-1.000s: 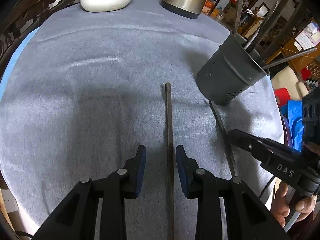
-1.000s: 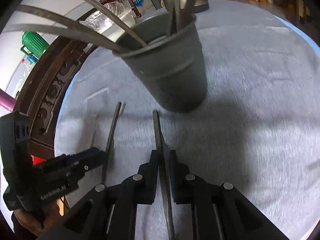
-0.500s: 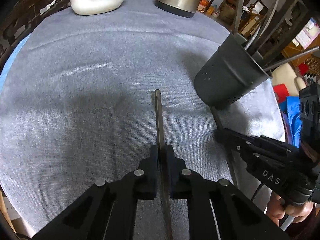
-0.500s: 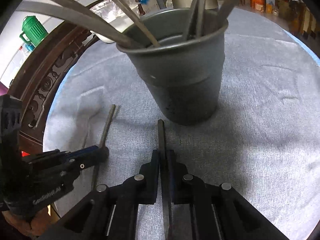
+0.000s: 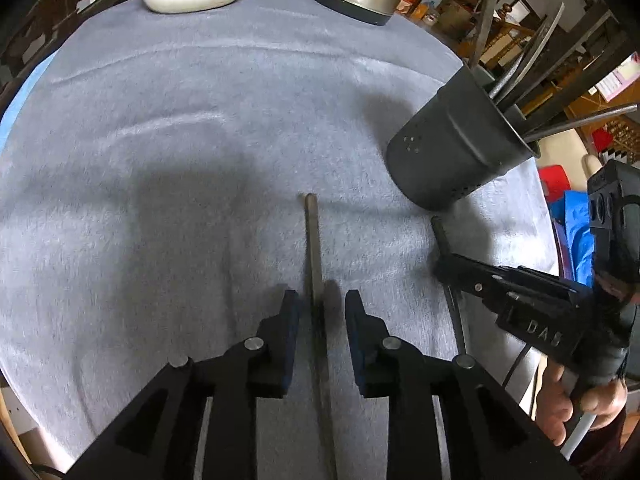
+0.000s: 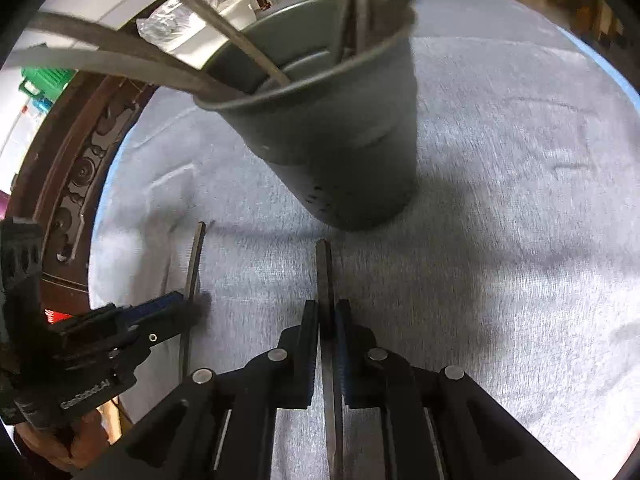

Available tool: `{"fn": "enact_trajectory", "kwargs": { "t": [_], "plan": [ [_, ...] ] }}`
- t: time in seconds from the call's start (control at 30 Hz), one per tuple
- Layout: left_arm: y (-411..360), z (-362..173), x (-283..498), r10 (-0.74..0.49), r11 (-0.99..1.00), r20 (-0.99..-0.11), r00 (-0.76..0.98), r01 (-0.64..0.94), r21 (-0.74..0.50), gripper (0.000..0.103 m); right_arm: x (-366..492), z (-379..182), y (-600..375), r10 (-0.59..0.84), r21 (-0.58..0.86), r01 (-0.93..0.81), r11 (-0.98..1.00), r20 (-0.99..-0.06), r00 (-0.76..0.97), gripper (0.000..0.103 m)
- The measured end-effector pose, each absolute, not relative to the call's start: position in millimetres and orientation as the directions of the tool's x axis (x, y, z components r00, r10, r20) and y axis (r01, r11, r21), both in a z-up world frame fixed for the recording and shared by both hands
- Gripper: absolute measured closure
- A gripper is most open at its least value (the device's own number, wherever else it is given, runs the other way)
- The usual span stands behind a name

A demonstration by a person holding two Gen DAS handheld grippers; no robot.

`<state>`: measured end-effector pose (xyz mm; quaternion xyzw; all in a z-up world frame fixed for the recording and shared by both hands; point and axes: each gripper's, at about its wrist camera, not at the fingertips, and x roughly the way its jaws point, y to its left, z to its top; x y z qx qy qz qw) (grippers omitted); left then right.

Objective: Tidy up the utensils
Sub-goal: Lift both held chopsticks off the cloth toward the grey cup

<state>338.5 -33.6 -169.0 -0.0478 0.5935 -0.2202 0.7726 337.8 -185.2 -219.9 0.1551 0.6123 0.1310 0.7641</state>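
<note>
Our left gripper (image 5: 318, 312) straddles a thin dark metal utensil handle (image 5: 313, 248) flat on the grey-clothed counter (image 5: 160, 160), jaws parted, gripping nothing. Our right gripper (image 6: 327, 320) pinches a second flat metal utensil (image 6: 325, 268), aimed toward the dark perforated metal holder (image 6: 340, 152) just beyond, probably for loading.

"DAS" on right gripper (image 5: 442, 270), "GenRobot.AI" on left gripper (image 6: 196, 304)

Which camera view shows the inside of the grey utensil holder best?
The right wrist view: the utensil holder shows its open mouth and the handles standing inside. The left wrist view shows the holder from the side; only its outer wall and the sticking-out handles appear.
</note>
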Motion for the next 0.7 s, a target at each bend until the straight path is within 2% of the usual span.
{"fn": "enact_trajectory", "kwargs": {
  "t": [0.17,0.23,0.47,0.7],
  "plan": [
    [-40,-170,351,-0.405,0.899,-0.891,0.208,0.268,-0.346,0.082,337,-219,-177,0.365,0.359,-0.069,0.931,-0.895,0.256,0.092],
    [-41,-170,352,-0.387,0.907,-0.895,0.220,0.265,-0.327,0.096,336,-218,-178,0.363,0.355,-0.077,0.932,-0.895,0.260,0.095],
    [-40,-160,346,-0.379,0.915,-0.883,0.278,0.255,-0.312,0.096,331,-197,-181,0.392,0.376,-0.115,0.920,-0.861,0.323,0.095],
    [-30,-106,324,-0.409,0.907,-0.818,0.404,0.281,-0.314,0.097,315,-158,-197,0.444,0.417,-0.159,0.895,-0.793,0.417,0.095]
  ]
}}
